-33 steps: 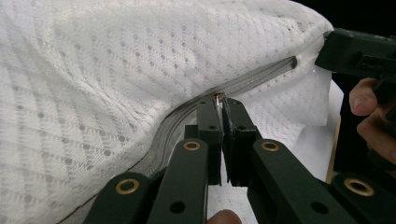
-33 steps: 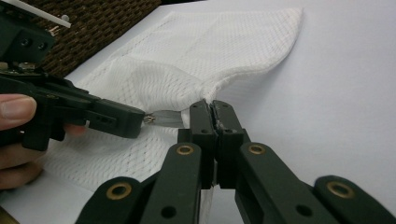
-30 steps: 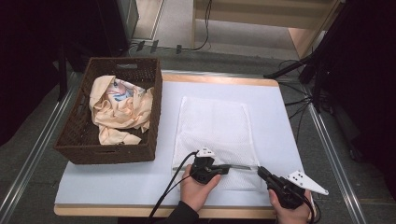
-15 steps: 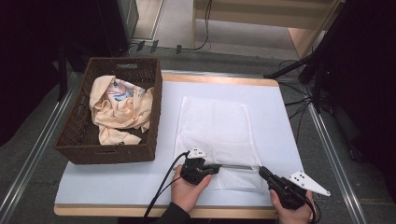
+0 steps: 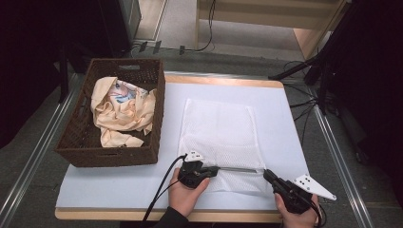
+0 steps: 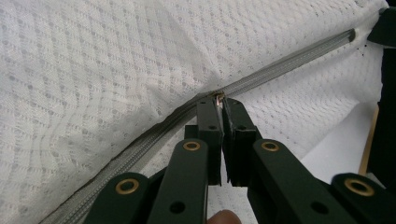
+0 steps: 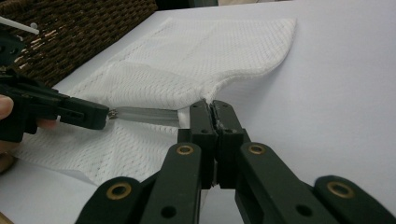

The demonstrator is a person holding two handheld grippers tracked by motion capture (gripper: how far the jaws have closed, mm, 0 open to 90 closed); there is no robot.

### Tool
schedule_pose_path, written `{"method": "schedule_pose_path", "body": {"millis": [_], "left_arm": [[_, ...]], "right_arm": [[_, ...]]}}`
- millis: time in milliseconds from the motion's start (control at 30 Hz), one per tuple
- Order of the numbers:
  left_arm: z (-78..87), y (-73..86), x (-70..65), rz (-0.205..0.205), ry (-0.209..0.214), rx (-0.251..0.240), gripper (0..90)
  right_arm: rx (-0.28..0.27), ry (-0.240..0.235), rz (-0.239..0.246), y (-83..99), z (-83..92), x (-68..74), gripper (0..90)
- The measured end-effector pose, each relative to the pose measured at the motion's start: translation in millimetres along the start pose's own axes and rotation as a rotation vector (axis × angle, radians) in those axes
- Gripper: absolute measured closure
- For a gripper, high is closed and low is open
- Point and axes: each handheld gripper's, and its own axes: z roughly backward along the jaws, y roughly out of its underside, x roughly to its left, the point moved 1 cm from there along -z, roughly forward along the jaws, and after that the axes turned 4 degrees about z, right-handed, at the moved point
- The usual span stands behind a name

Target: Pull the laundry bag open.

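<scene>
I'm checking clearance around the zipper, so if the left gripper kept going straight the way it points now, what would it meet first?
Probably the right gripper. The left gripper, shut on the zipper pull, points along the zipper of the white mesh bag toward the end the right one pinches. Only zipper lies between them, though depth is hard to judge.

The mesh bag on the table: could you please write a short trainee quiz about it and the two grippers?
1. True or false: the left gripper is shut on the zip pull of the mesh bag.
2. What does the right gripper pinch: A the basket, B the bag's edge at the zip's end, C a cable?
3. Where does the cream cloth lie?

Key
1. True; the jaws meet on the pull along the zip.
2. B.
3. In the basket, left of the bag.
</scene>
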Motion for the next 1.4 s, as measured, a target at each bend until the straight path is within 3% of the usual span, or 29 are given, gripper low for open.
{"method": "schedule_pose_path", "body": {"millis": [300, 433, 1400], "left_arm": [[6.4, 2.0, 6.0, 0.011, -0.029, 0.008, 87.5], [9.8, 2.7, 7.9, -0.009, -0.055, 0.019, 87.5], [45.2, 15.9, 28.7, -0.009, -0.135, -0.009, 87.5]], "right_arm": [[-0.011, 0.013, -0.002, -1.0, 2.0, -3.1, 89.3], [-0.006, 0.017, -0.009, -0.2, 2.1, -5.4, 89.3], [0.004, 0.022, -0.014, 1.5, 3.1, -7.1, 89.3]]}}
